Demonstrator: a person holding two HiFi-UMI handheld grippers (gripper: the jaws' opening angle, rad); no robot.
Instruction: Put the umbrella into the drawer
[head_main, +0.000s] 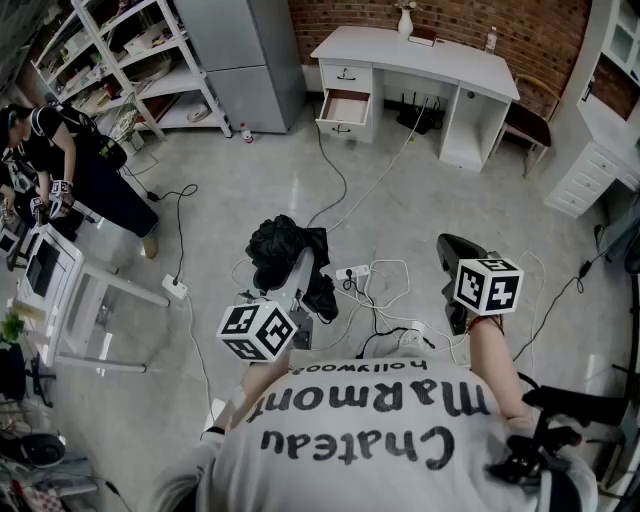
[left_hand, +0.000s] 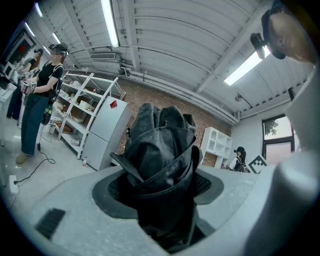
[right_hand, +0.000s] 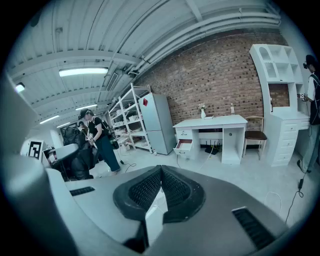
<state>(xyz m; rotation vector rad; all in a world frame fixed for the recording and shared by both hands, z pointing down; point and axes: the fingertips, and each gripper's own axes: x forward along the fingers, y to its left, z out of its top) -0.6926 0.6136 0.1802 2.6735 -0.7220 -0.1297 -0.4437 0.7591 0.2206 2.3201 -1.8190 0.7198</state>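
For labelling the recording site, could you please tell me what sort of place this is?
Probably a workshop or lab staged as a room: a white desk against a brick wall, open shelving, and loose cables on the grey floor.

The head view looks steeply down from above the person's shoulders onto the floor. The desk (head_main: 415, 45) and its open drawer (head_main: 345, 105) lie far off toward 12 o'clock, and the shelving rack (head_main: 150, 72) toward 10. The left gripper view rides close behind its jaws, facing level, with that rack (left_hand: 85, 107) at 9 o'clock. The right gripper view tilts slightly down across the room, sharing the desk (right_hand: 210, 121), drawer (right_hand: 183, 145) and rack (right_hand: 127, 117) with the head view.
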